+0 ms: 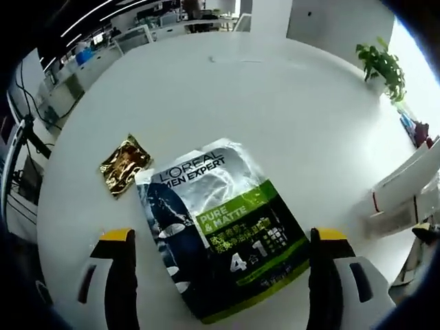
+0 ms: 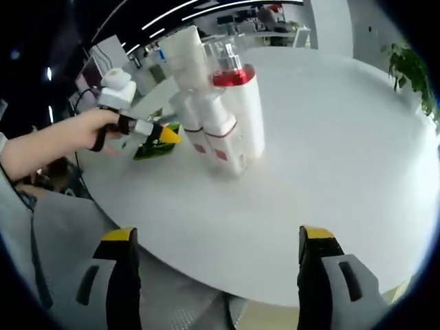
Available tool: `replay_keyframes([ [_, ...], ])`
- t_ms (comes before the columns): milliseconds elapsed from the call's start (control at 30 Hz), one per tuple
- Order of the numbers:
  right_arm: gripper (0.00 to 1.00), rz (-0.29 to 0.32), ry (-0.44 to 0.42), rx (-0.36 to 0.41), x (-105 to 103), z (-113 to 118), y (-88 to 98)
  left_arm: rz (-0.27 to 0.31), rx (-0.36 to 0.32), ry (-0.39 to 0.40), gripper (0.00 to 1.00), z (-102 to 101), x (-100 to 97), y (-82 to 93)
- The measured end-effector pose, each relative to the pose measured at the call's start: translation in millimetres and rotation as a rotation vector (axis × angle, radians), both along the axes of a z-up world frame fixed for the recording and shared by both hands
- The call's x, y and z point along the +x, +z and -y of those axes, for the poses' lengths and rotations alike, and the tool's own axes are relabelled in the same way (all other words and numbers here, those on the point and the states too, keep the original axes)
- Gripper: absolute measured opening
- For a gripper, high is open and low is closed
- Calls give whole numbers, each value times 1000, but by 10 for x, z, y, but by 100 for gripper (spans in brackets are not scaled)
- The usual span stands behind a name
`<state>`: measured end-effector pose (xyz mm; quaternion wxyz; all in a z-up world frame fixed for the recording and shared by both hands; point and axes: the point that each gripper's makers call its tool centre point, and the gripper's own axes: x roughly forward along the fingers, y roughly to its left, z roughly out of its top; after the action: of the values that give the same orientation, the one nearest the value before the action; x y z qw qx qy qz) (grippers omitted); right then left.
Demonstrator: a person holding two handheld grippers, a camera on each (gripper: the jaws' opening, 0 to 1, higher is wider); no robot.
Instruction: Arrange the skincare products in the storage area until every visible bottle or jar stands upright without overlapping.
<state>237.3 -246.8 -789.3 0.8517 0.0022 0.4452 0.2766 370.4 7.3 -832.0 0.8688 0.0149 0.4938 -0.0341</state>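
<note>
On the round white table (image 1: 275, 103), the left gripper view looks down on a flat green, black and silver packet (image 1: 223, 223) printed with "L'OREAL MEN EXPERT" and "PURE & MATTE". It lies face up between the two jaws of the left gripper (image 1: 223, 289), which stand wide apart on either side of its lower end and hold nothing; whether they touch the packet cannot be told. Just beside the packet's upper left corner lies a small crumpled gold sachet (image 1: 124, 163). A potted plant (image 1: 381, 65) stands at the table's far right edge, and a white chair (image 1: 405, 189) sits close to the rim at the right. Desks fill the room beyond.

The right gripper view shows what the other does not: a tight cluster of white bottles (image 2: 216, 103) standing upright near the table's left side. The bottle with a red band (image 2: 237, 113) is at the right of the group, with smaller white bottles bearing red labels pressed against its front and left. The bottles overlap one another from this angle, so how many there are cannot be told. To their left a person's hand (image 2: 86, 130) holds the left gripper over the green packet (image 2: 155, 148), its yellow tips close beside the bottles. The right gripper (image 2: 220, 275) hangs near the table's near edge, jaws spread wide and empty, well apart from the bottles.
</note>
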Motion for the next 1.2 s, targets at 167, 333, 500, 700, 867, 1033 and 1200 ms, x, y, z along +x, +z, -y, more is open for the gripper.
replay_keyframes([
  [167,96,-1,3,1,18,-19,8,35,0,-53,83,39,52,64],
  [333,95,0,7,2,29,-53,20,54,-7,-76,73,-33,117,52],
  [500,95,-3,12,2,28,-66,12,83,-7,-125,70,-51,141,27],
  [700,95,-3,16,5,28,-79,17,109,-13,-152,63,-69,126,74],
  [867,95,-3,13,4,26,-67,16,124,-15,-168,51,-105,134,80],
  [1033,95,-4,16,5,16,-91,8,141,-44,-136,26,-212,160,80],
  [1200,95,0,25,7,24,-119,29,148,-145,-100,19,-158,141,85],
])
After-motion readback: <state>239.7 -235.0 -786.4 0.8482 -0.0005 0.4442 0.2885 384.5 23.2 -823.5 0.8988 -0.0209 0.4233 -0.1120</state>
